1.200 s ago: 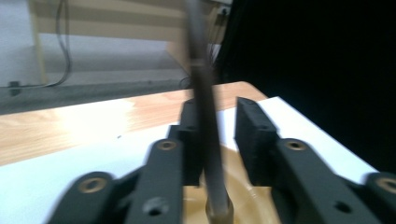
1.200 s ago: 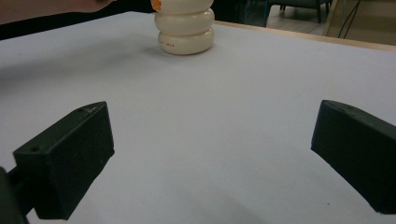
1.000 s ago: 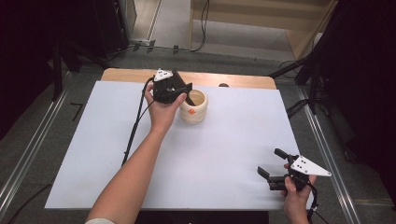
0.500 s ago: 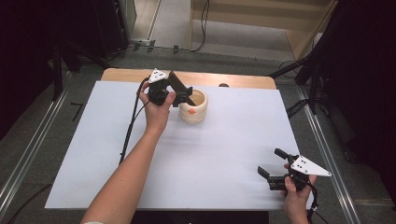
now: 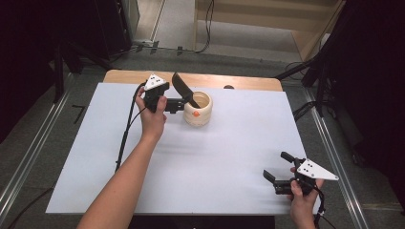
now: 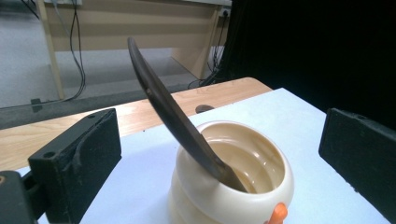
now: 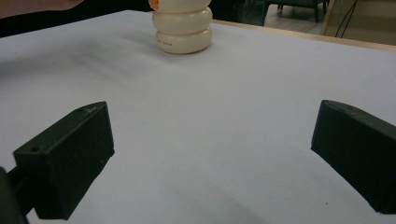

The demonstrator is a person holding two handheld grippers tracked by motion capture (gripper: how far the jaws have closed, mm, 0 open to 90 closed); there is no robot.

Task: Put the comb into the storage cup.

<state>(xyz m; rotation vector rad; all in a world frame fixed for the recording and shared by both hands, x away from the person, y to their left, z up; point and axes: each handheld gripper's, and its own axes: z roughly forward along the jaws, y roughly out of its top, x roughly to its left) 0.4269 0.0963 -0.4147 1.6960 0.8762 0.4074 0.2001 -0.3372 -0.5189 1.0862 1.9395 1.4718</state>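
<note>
A dark spatula (image 5: 185, 90) is seen standing in the cream pot (image 5: 198, 109), with its blade end down inside and its handle leaning out over the rim toward the far left. In the left gripper view the spatula (image 6: 173, 116) rests against the rim of the pot (image 6: 233, 184), and it is touched by no pad. The left gripper (image 5: 179, 104) is held just beside the pot, on its left side. Its jaws have just been opening and are now spread wide, and only the leaning handle is seen between them, free of both pads. So the placing of the spatula into the pot can be judged as done, and the release also.

The right gripper (image 5: 277, 175) is held near the front right corner of the white sheet (image 5: 239, 152), well apart from the pot. Its jaws are also wide and nothing is held by them.

What is left is judged to be little: the left gripper should be drawn away without the handle being knocked. A small orange mark is seen on the front of the pot; what it is cannot be told.
</note>
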